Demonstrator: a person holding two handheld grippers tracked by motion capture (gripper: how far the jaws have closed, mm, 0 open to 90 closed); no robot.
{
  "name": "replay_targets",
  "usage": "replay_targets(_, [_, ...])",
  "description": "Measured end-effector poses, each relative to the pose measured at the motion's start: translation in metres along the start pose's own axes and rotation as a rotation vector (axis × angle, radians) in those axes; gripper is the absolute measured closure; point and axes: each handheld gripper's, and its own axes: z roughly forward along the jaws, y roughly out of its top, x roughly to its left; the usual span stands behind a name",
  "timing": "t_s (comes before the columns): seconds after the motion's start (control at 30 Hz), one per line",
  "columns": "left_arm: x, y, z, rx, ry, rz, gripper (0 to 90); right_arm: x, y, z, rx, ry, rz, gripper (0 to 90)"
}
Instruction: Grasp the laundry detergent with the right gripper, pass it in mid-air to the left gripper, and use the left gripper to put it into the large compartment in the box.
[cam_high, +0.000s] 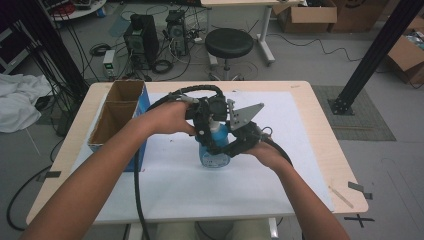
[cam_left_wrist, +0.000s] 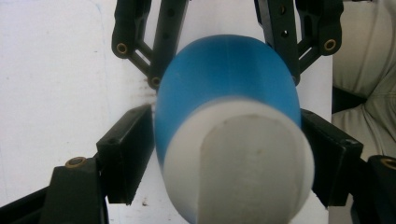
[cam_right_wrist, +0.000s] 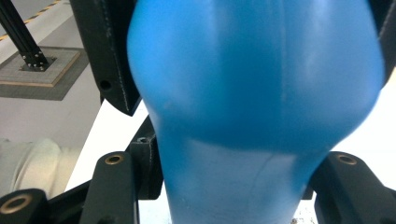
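The right claw (cam_right_wrist: 233, 186) was pinching the blue bottle (cam_high: 214, 152) at its narrower part, a jaw pressed on each side, with the bottle's wider body bulging beyond them. The left claw (cam_left_wrist: 229, 154) straddled the white cap (cam_left_wrist: 243, 168) end of the same bottle; its jaws stood part-way in, close beside the cap on both sides (whether the pads were actually pressing could not be told). The bottle was smooth matte blue plastic with a faint seam line, rounded at the shoulder, and had a pale label low on its body. It stood upright near the middle of the white sheet (cam_high: 300, 150) covering the desk (cam_high: 325, 150), between both hands. A cardboard box (cam_high: 117, 112) sat at the desk's left edge.
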Motion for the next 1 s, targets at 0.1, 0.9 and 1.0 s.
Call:
replay_targets(0.1, [0.0003, -0.0005, 0.0001, -0.003, 0.003, 0.0, 27.8, 0.0, 0.0, 0.0, 0.0, 0.0, 0.0, 44.1])
replay_targets(0.9, [0.0, 0.0009, 0.0019, -0.009, 0.008, 0.012, 33.5, -0.0001, 0.0, -0.001, -0.004, -0.002, 0.0, 44.0])
replay_targets(1.0, [-0.0004, 0.0018, 0.0019, -0.009, 0.006, 0.015, 34.6, -0.0001, 0.0, -0.0011, -0.005, -0.003, 0.0, 44.1])
